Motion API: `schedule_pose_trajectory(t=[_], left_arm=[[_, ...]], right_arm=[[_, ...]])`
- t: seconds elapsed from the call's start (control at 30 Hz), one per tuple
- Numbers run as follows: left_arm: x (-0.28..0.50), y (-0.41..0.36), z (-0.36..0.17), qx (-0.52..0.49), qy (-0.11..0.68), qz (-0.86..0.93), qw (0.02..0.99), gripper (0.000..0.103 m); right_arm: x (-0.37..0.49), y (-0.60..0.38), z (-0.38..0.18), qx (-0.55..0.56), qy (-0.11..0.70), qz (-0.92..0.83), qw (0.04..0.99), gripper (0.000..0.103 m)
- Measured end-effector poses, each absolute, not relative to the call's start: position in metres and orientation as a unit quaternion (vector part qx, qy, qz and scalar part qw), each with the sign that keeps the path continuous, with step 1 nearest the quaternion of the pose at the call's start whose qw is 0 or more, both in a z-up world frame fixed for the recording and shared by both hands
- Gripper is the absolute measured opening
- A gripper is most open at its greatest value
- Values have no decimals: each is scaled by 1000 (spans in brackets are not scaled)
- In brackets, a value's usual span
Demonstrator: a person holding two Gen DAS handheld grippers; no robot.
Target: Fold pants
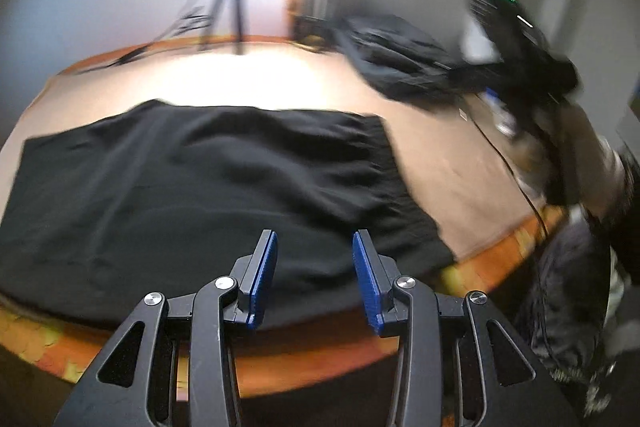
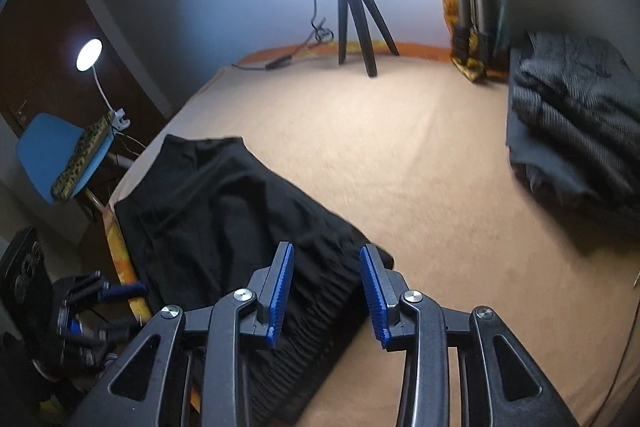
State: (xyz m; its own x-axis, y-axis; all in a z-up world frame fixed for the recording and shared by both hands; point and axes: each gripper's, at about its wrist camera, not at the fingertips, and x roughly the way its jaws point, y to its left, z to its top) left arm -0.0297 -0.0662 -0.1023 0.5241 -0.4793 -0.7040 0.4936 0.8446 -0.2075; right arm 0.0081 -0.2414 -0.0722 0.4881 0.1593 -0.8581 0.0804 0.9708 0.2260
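Lying flat beneath both empty, parted grippers, left gripper (image 1: 314,277) and right gripper (image 2: 326,287), black pants (image 1: 192,187)

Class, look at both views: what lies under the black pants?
The black pants lie flat on a tan sheet; it shows on every side except the near edge. An orange patterned cover shows at that edge. What lies directly beneath the pants is covered.

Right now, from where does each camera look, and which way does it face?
Left wrist: sits behind the left tool, faces across the black pants toward the tripod; the right tool shows, blurred.
Right wrist: sits behind the right tool, faces over the pants' waistband toward the tripod; the left tool shows.
Shared: pants, tripod, folded dark clothes.
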Motion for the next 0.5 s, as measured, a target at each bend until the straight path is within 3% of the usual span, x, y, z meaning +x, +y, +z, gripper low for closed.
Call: schedule_pose_trajectory(t=[0.5], left_arm=[[-77, -134, -117, 106, 400, -365, 834, 38]], right_arm=[[4, -259, -118, 233, 549, 45, 802, 35]])
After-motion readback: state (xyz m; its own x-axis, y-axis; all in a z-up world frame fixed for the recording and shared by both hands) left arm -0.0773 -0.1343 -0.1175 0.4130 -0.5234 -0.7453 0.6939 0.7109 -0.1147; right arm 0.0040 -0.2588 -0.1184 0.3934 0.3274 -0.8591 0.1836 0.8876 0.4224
